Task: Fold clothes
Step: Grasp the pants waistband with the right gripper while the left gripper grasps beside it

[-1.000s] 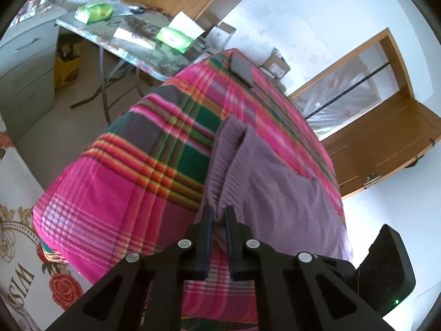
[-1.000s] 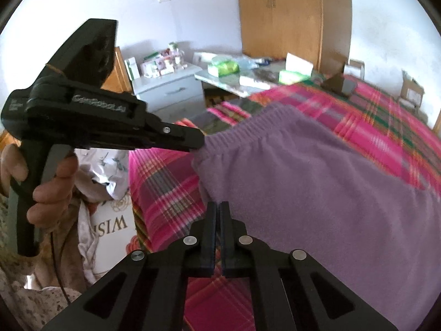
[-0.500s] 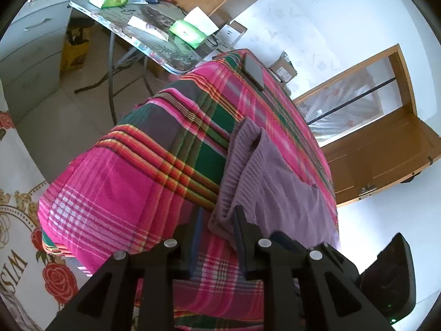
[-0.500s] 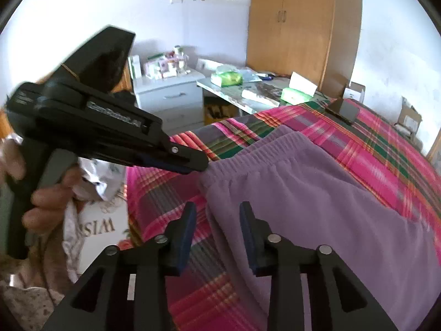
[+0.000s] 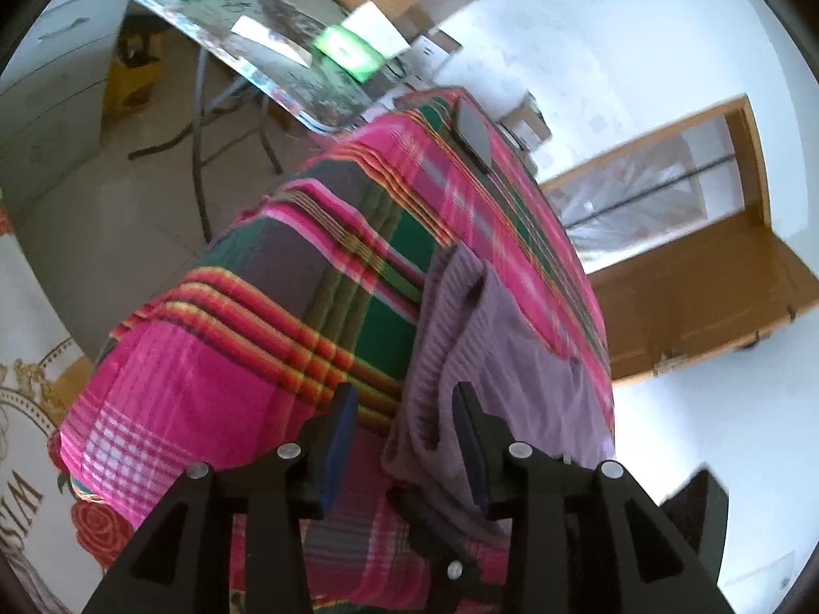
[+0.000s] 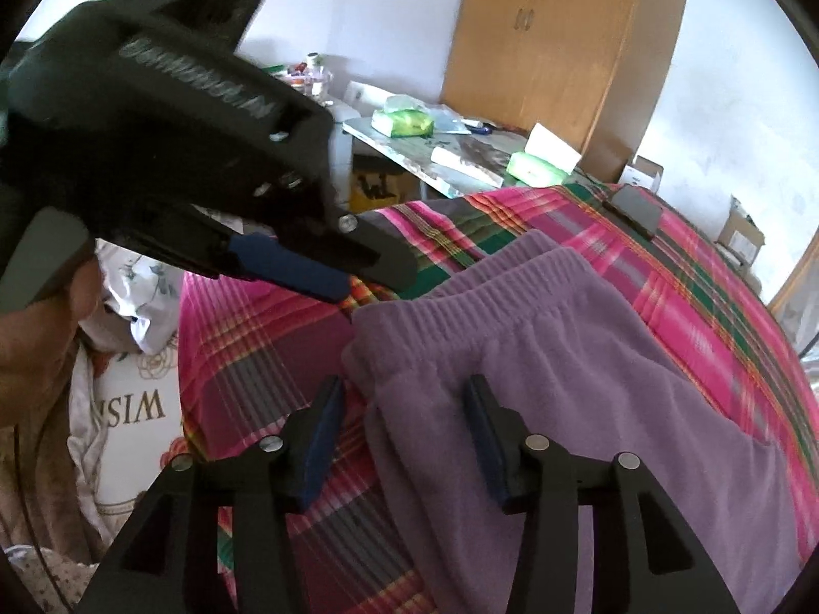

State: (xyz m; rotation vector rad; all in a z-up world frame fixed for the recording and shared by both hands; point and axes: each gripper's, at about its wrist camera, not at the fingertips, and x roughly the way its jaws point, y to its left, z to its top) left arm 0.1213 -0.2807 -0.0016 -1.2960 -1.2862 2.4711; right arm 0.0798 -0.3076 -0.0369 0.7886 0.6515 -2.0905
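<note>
Left gripper [image 5: 404, 414] and right gripper [image 6: 404, 409] have both just been opening; pads are now standing clear of the purple garment [image 6: 563, 358]. Garment is lying on the plaid bedspread [image 6: 256, 337], its waistband corner sitting between each pair of jaws.

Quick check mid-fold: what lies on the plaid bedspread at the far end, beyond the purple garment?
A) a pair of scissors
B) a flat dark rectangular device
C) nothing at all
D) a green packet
B: a flat dark rectangular device lies on the plaid bedspread past the purple garment; the green packets are on the table beyond.
</note>
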